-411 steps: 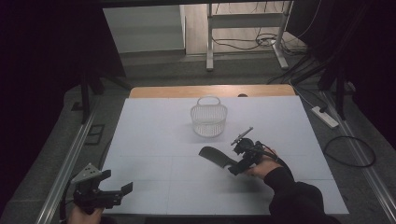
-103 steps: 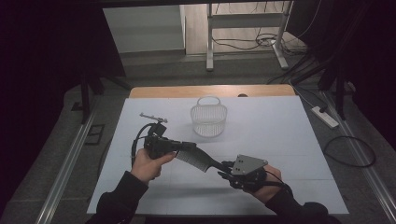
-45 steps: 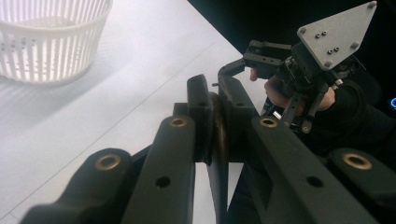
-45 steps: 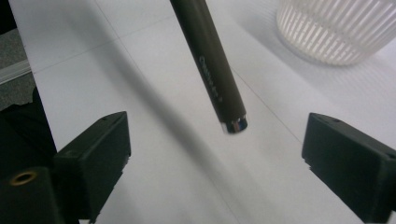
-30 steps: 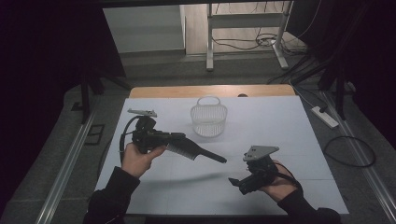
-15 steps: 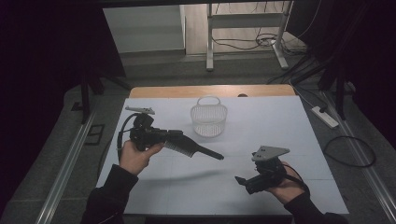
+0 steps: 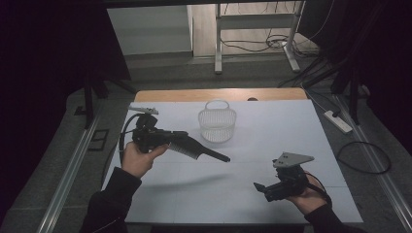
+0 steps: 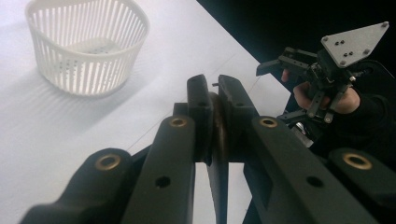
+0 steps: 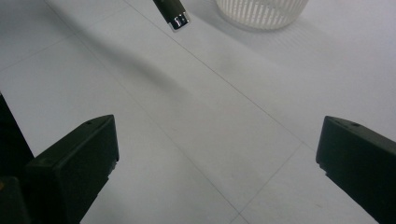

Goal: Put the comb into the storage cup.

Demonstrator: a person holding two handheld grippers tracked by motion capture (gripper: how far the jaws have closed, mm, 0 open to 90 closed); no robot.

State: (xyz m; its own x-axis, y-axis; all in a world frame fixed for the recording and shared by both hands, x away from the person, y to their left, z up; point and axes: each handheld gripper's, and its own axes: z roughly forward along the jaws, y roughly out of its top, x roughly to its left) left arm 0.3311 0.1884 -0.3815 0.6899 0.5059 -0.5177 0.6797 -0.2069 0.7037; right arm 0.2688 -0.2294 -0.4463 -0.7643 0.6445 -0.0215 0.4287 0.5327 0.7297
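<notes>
A black comb (image 7: pixel 209 154) hangs in the air over the table's left half, its thin handle pointing right toward the middle. My left gripper (image 7: pixel 177 140) is shut on its toothed end; in the left gripper view the jaws (image 8: pixel 214 88) pinch the comb's edge (image 8: pixel 218 186). My right gripper (image 7: pixel 265 190) is held low near the front right, jaws wide open with nothing between them (image 9: pixel 217 154). The comb's handle tip (image 9: pixel 173 14) shows ahead of it in the right gripper view. Beyond the left jaws, that right gripper (image 8: pixel 280 91) is seen in a hand.
A white slatted basket (image 7: pixel 217 125) stands at the back centre of the white table (image 7: pixel 272 131), just beyond the comb; it looks empty (image 8: pixel 88 51). Its lower wall (image 9: pixel 261 11) is ahead of the right gripper. A power strip (image 7: pixel 337 121) lies on the floor at right.
The right gripper has drifted right, away from the comb's tip, still open. The left gripper with the comb has barely shifted.
</notes>
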